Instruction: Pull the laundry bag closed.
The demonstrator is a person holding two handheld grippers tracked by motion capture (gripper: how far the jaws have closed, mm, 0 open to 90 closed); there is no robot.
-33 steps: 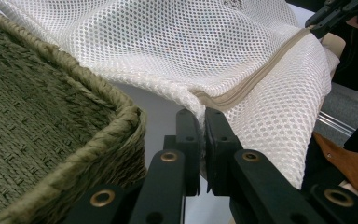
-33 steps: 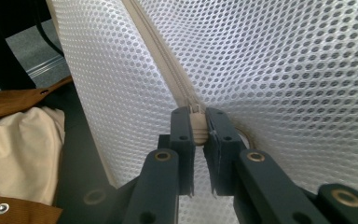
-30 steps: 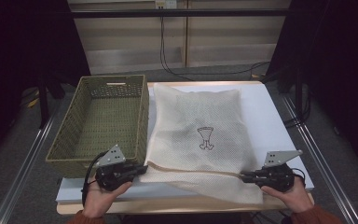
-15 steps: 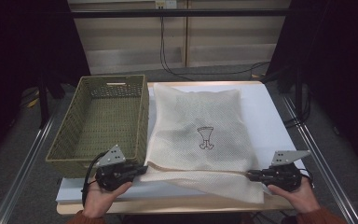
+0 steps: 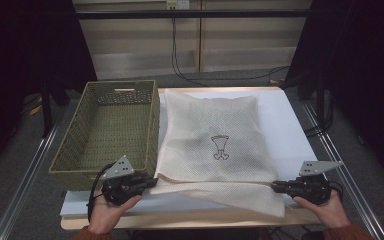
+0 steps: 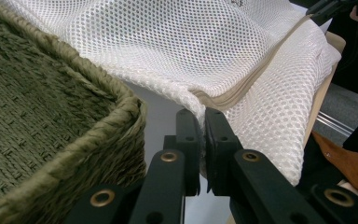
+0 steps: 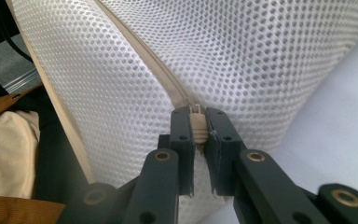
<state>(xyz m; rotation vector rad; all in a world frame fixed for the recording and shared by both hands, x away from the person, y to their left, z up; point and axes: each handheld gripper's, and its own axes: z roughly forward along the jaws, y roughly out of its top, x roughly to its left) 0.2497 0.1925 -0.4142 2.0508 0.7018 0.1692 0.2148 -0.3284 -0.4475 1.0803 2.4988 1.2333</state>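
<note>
White mesh bag (image 5: 215, 145) lies flat on the surface (image 5: 290, 130) beside the green woven basket (image 5: 110, 130), left tool (image 5: 152, 181) clenched on the bag's near corner, right tool (image 5: 275, 186) clamped on its beige zipper pull (image 7: 197, 125).

The right gripper (image 7: 198, 122) points along its two black jaws, which are closed on the beige zipper pull (image 7: 197, 127) of a white mesh bag (image 7: 242, 56). The beige zipper band (image 7: 142, 51) runs from the pull up to the upper left across the mesh. A light table edge (image 7: 51, 93) lies left of the bag. A brown sleeve (image 7: 18, 212) occupies the lower left corner.
</note>
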